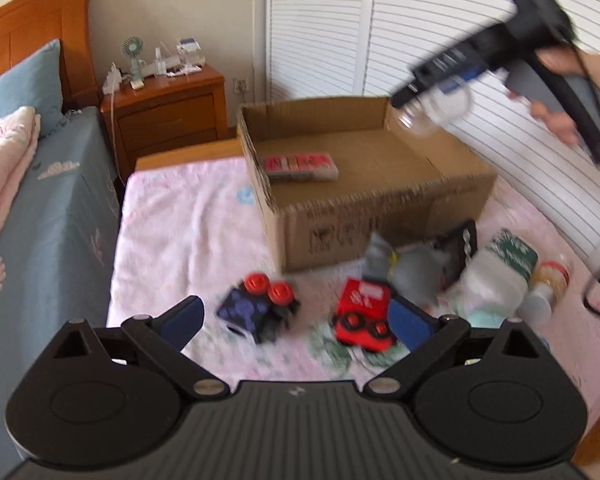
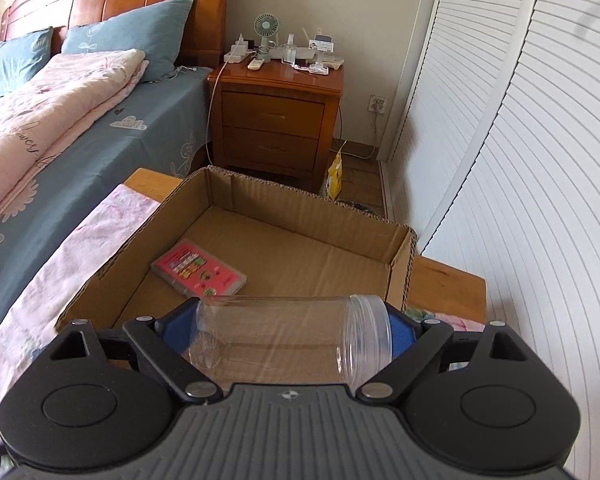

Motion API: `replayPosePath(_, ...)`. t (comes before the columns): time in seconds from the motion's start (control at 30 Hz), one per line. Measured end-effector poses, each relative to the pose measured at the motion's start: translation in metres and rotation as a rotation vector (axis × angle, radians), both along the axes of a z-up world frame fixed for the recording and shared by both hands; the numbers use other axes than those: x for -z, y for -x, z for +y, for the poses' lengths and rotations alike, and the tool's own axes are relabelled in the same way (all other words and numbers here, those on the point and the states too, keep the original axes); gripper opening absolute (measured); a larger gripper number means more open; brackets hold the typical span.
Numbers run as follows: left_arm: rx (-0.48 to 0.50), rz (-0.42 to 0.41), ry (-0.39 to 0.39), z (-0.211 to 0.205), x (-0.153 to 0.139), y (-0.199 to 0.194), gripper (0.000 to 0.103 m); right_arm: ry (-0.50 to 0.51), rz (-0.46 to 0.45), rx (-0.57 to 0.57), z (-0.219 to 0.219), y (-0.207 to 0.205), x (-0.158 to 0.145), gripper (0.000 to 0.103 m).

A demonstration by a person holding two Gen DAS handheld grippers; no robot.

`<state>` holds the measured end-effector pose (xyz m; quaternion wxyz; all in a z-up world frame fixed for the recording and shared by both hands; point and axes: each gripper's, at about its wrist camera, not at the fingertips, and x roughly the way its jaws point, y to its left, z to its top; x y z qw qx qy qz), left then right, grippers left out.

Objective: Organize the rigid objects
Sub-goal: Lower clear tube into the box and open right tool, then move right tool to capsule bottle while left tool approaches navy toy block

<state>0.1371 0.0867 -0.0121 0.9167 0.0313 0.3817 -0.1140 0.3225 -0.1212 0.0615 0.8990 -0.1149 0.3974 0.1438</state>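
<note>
An open cardboard box [image 1: 380,208] [image 2: 312,208] stands on a pink cloth, with a pink flat case [image 1: 300,165] [image 2: 198,270] lying inside it. My right gripper [image 2: 296,330] is shut on a clear plastic jar [image 2: 292,340] held sideways over the box's near edge; the left wrist view shows that gripper [image 1: 436,100] with the jar [image 1: 432,114] above the box's right corner. My left gripper [image 1: 296,316] is open above the cloth. A dark blue toy with red wheels [image 1: 256,308] and a red toy car [image 1: 362,314] lie between and beyond its fingers.
A pile of items lies right of the toys: a grey pouch [image 1: 416,276], a dark packet [image 1: 458,246], a green-capped white bottle [image 1: 500,272], a small jar [image 1: 550,284]. A wooden nightstand [image 2: 276,124], a bed [image 2: 60,128] and white louvred doors [image 2: 520,160] surround the table.
</note>
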Motion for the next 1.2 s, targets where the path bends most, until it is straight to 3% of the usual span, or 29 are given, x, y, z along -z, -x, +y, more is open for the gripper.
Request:
replayPosePath(0.1,0.025,-0.003,-0.013,-0.005,0.01,0.013,0.098,0.003,0.001,0.033,0.004,-0.021,0.004,0.102)
replayPosePath(0.2,0.05,-0.016,-0.028,-0.009,0.015,0.02,0.098,-0.012,0.009,0.057,0.004,-0.034,0.005,0.103)
replayPosePath(0.37,0.039,-0.018,-0.026,-0.009,0.014,0.025,0.098,-0.02,-0.002,0.056,-0.001,-0.019,0.0,0.103)
replayPosePath(0.73,0.017,-0.014,-0.016,-0.01,0.01,0.04,0.099,-0.062,-0.034,0.053,-0.027,0.062,-0.002,0.103)
replayPosePath(1.2,0.016,0.042,0.005,-0.012,0.022,0.056,0.099,-0.061,0.005,0.156,-0.065,0.193,0.07,0.103)
